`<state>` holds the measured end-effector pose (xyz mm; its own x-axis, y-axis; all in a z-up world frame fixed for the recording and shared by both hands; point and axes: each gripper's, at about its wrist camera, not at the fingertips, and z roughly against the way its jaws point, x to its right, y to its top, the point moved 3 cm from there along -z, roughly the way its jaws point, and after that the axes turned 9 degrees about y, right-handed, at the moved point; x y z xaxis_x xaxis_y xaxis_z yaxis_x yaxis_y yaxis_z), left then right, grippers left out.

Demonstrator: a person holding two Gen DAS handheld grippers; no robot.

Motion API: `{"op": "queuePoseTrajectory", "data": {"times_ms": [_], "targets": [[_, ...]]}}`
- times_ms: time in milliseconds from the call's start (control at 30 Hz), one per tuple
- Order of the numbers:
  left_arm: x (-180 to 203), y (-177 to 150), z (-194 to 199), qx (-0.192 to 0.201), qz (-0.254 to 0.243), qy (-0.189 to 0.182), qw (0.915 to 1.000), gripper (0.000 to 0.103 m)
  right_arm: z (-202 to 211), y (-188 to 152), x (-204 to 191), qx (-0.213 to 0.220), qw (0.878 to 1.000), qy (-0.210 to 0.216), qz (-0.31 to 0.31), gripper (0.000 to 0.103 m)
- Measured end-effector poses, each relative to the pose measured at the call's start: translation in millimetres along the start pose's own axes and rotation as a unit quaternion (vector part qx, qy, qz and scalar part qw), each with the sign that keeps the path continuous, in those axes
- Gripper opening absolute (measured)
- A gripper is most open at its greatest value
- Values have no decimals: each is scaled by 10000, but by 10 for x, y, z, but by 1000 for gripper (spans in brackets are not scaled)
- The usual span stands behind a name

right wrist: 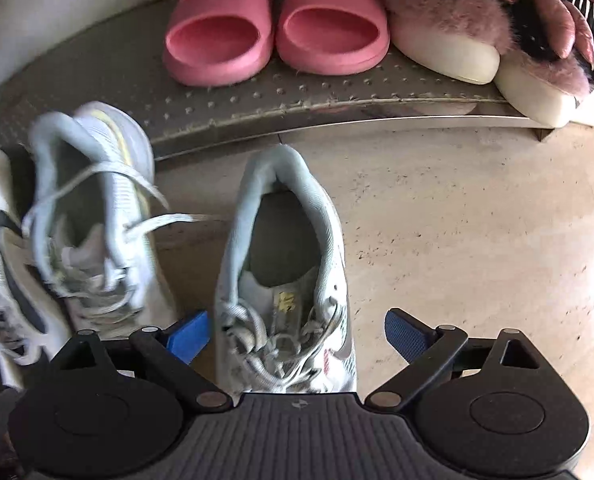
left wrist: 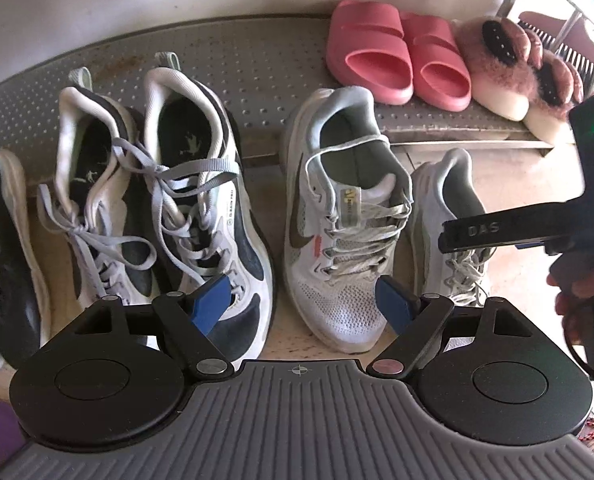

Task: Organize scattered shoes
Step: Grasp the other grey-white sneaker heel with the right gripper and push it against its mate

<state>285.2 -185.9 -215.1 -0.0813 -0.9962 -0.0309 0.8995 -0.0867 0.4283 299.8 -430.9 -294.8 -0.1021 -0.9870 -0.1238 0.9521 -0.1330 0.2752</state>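
Below my left gripper (left wrist: pixel 303 304), in the lower middle of the left wrist view, two pairs of trainers are lying on the pale floor (right wrist: pixel 477 220). Its blue pads (left wrist: pixel 211 306) are standing wide apart, pressing on nothing; one is hovering over the toe of the white-and-navy trainer (left wrist: pixel 201 216), the other over the toe of the light grey mesh trainer (left wrist: pixel 337 240). A second white-and-navy trainer (left wrist: pixel 93 200) is lying just beside the first, on its left, their grey laces tangling together. At the left edge a black shoe (left wrist: pixel 1 264) is partly showing.

At centre of the right wrist view, my right gripper (right wrist: pixel 297 338) is straddling the second grey trainer (right wrist: pixel 285 280), heel toward the top of the frame. Its fingers are spread wide on either side of the laces, apart from the shoe, gripping nothing.

Along the top of both views, a studded metal rack shelf (right wrist: pixel 257 96) is bearing pink slides (right wrist: pixel 273 28) and, to their right, pink furry slippers (right wrist: pixel 457 32).
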Motion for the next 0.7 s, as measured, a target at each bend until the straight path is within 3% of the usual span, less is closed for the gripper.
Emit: {"op": "queuePoseTrajectory", "data": {"times_ms": [167, 200, 233, 267, 400, 700], "targets": [[-34, -24, -64, -60, -13, 85, 9999, 84, -266, 2, -4, -278, 9996, -37, 46, 97], [-43, -32, -74, -58, -46, 101, 9999, 84, -329, -25, -9, -402, 9991, -88, 104, 94], [-52, -40, -85, -56, -80, 117, 9999, 84, -375, -56, -15, -508, 9986, -82, 157, 82], [-62, -48, -95, -53, -114, 133, 9998, 84, -404, -84, -23, -583, 9981, -27, 195, 82], [-93, -69, -133, -81, -108, 181, 9997, 84, -303, -94, -82, -555, 9975, 32, 443, 66], [43, -75, -143, -48, -83, -55, 9999, 84, -57, -238, 90, -352, 9990, 144, 255, 65]]}}
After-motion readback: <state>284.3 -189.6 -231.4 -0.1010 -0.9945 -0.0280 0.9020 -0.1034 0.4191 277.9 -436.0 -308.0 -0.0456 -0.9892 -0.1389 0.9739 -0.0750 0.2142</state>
